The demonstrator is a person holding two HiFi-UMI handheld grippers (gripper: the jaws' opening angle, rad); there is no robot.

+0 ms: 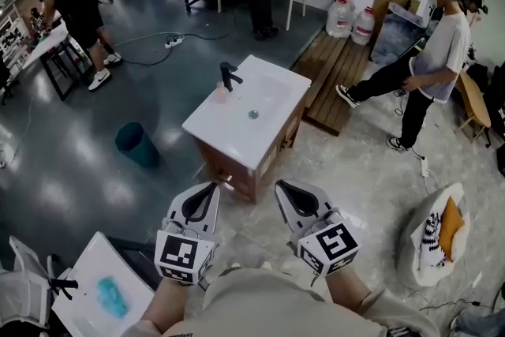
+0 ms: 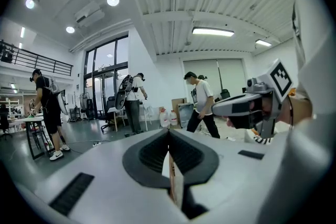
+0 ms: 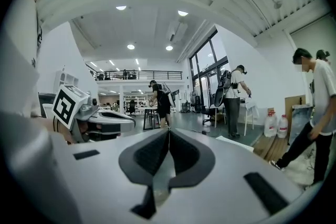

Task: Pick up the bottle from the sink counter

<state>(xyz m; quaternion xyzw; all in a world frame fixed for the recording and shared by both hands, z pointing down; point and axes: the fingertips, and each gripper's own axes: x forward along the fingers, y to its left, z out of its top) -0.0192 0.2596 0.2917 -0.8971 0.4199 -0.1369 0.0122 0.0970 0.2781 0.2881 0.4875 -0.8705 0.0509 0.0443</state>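
The bottle [image 1: 221, 96], small and pinkish, stands on the white table [image 1: 278, 83] just beside the black faucet [image 1: 229, 76], close to the table's left edge and left of the basin drain [image 1: 253, 114]. The table is set at a slant to the person, with one corner turned towards the grippers.

The left gripper [image 1: 211, 189] and the right gripper [image 1: 282, 189] are held side by side low in the head view, short of that near corner and well apart from the bottle. Each has its jaws pressed together with nothing between them.

Bare floor runs between the grippers and the table's wooden cabinet front [image 1: 237, 174]. To the left of the table is open dark floor, with only a teal bin [image 1: 136, 143] standing near it. To the right, a wooden platform [image 1: 339, 73] runs alongside the table's far right edge, and a person in a white shirt [image 1: 430, 59] steps past it. A white bag [image 1: 435, 237] lies on the pale floor at the right, and a second white surface [image 1: 87, 272] sits at lower left, near the left gripper.
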